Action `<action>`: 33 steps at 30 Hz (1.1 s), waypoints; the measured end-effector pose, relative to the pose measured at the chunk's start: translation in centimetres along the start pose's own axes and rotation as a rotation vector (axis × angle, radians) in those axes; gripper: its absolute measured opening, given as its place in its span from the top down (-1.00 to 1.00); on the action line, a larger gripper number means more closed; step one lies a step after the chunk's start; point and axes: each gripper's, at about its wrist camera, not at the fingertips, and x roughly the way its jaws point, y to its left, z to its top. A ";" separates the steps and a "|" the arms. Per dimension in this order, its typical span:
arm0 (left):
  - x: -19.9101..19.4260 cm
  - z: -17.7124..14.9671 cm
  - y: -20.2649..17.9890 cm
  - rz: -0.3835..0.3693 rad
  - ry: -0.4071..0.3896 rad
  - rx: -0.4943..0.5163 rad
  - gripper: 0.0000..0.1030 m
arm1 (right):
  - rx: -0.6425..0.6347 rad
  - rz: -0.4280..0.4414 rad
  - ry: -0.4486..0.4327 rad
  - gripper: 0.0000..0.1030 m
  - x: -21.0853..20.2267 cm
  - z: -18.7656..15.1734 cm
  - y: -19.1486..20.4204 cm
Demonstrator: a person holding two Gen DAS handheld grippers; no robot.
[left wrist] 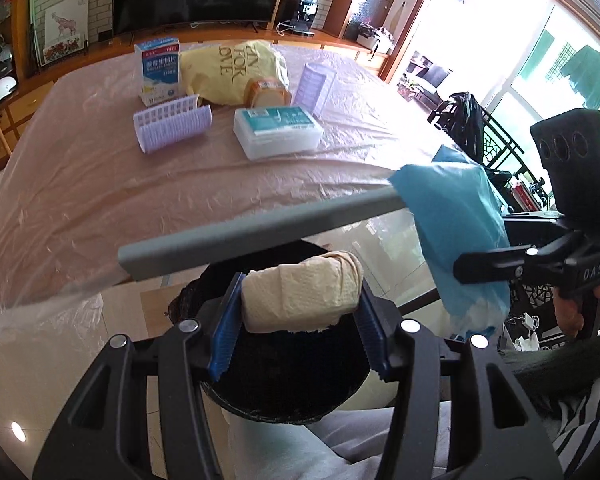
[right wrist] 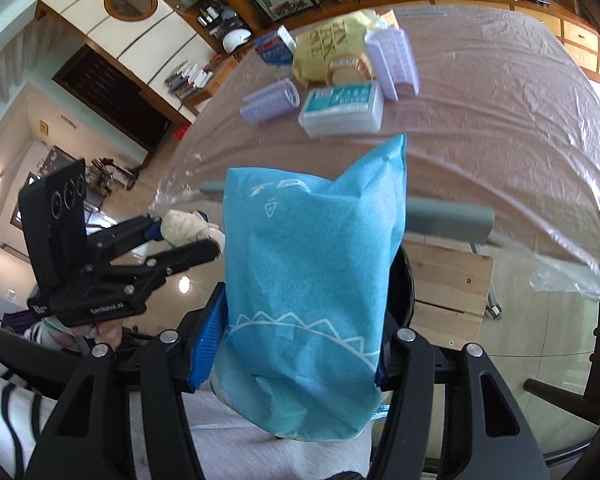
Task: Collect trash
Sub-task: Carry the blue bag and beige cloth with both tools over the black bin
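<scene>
My left gripper (left wrist: 296,320) is shut on a crumpled cream paper wad (left wrist: 302,294), held over the mouth of a black round bin (left wrist: 284,384) below the table edge. My right gripper (right wrist: 288,344) is shut on a blue tissue packet (right wrist: 312,280). That packet (left wrist: 456,236) shows at the right of the left wrist view, with the right gripper (left wrist: 488,272) beside it. The left gripper (right wrist: 180,236) with the wad (right wrist: 184,226) appears at the left of the right wrist view. The bin's rim (right wrist: 406,280) peeks out behind the packet.
A table under pink plastic sheet (left wrist: 100,184) holds a milk-tablet box (left wrist: 160,68), yellow bag (left wrist: 232,72), two purple racks (left wrist: 172,122), a bread pack (left wrist: 268,92) and a clear box with teal label (left wrist: 278,130). A grey bar (left wrist: 260,224) runs along the table's near edge.
</scene>
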 end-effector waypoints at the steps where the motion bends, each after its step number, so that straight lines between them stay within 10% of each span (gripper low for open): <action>1: 0.2 -0.2 0.1 0.000 0.006 -0.004 -0.03 | -0.004 -0.006 0.009 -0.11 0.5 0.0 -0.2; 33: 5.1 -2.4 2.5 0.003 0.099 -0.018 -0.03 | -0.043 -0.152 0.147 -0.11 10.5 -0.8 -0.9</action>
